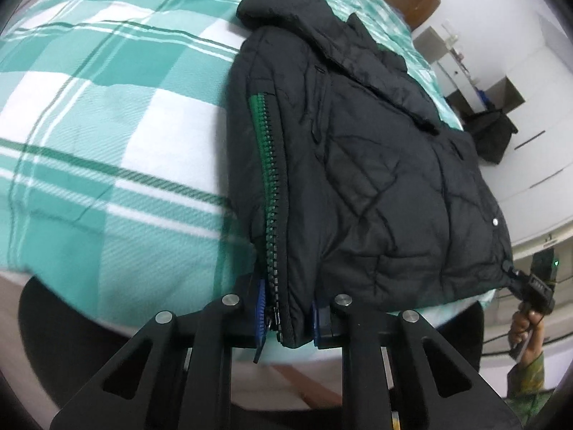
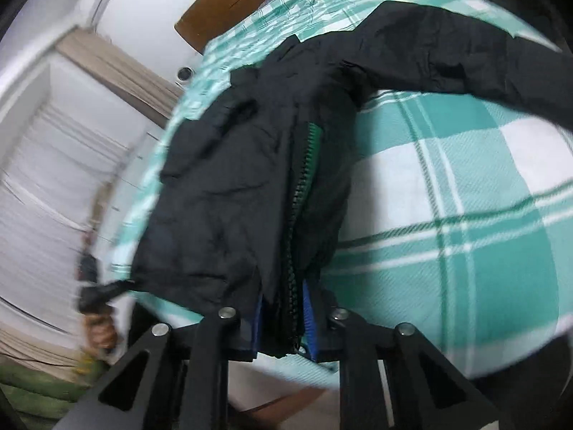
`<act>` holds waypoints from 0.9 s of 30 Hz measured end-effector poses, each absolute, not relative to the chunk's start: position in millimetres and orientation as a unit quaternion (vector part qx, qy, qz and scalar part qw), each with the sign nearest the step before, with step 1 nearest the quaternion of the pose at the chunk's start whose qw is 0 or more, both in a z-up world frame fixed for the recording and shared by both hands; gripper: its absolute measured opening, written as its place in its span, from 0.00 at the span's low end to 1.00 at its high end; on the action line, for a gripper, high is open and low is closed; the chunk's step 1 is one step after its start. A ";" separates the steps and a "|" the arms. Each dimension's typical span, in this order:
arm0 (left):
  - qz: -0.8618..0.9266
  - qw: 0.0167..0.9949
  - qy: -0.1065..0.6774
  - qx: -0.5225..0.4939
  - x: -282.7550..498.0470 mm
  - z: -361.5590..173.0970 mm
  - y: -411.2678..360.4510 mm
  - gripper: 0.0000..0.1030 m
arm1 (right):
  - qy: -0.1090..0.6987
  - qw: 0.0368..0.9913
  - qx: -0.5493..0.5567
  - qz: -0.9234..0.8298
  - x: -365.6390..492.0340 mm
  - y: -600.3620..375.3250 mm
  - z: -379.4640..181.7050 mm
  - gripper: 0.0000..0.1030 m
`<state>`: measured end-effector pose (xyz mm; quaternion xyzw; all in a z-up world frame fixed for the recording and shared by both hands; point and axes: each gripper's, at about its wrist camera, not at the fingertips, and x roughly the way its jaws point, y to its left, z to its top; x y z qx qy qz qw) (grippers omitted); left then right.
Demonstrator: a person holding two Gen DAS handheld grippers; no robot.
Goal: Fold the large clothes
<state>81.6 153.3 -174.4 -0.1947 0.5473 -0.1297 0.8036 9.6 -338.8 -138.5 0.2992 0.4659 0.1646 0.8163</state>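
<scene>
The left gripper, a black 2-finger tool with blue pads, is pinching the bottom hem of the black quilted puffer jacket right at its green-backed zipper, the pads pressed against the fabric on both sides. In the right wrist view the right gripper is likewise clamped on a bottom hem edge with black zipper teeth running away toward 12 o'clock. The jacket lies on the teal-and-white checked bedspread, hem at the near edge of the bed, hood toward 12 o'clock, and 1 sleeve flung out toward 2 o'clock in the right view. A hand holding the other tool shows at 4 o'clock in the left view. This looks like the grasping step before a fold: both bottom corners are secured. The next move probably calls for lifting both corners together, evenly, and carrying the hem toward the hood without letting the slippery padding bunch.
</scene>
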 end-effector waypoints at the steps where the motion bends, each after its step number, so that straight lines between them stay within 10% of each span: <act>1: -0.124 0.802 0.553 -0.188 80.0 -176.5 154.1 0.18 | 0.475 0.806 0.312 0.165 7.3 -341.6 -143.3 0.18; 8: -0.080 0.810 0.578 -0.067 78.0 -195.7 118.6 0.21 | 0.550 0.755 0.346 0.085 18.3 -328.3 -232.0 0.18; 17: -0.052 0.828 0.555 -0.059 52.6 -163.2 128.5 0.62 | 0.544 0.800 0.251 0.033 20.5 -316.5 -206.3 0.53; 27: -0.080 0.886 0.456 0.015 56.3 -74.7 88.2 0.83 | 0.438 0.893 0.103 -0.026 6.1 -297.0 -137.7 0.55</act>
